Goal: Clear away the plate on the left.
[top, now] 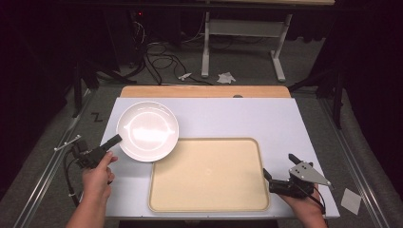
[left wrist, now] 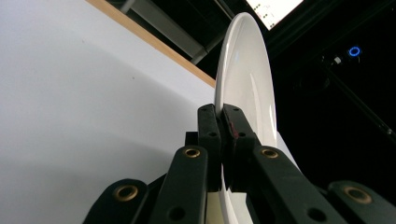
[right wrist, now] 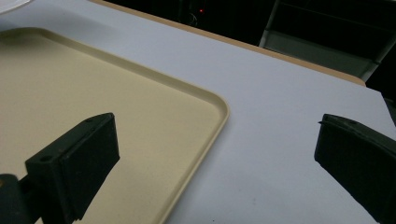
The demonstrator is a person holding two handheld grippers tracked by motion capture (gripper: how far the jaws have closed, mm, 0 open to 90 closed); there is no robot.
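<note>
A round white plate [top: 148,130] is held over the table's left half, its near edge overlapping the far left corner of a beige tray [top: 209,175]. My left gripper [top: 115,139] is shut on the plate's left rim. In the left gripper view the plate [left wrist: 245,79] stands edge-on between the closed black jaws. My right gripper [top: 279,166] rests at the tray's right edge with its jaws wide open and nothing between them. In the right gripper view the tray's corner [right wrist: 205,100] lies between those jaws.
The white table top [top: 237,118] has a wooden strip [top: 204,91] along its far edge. Beyond it are cables, a white desk frame [top: 242,42] and crumpled paper on the floor. A paper square [top: 350,200] lies right of the table.
</note>
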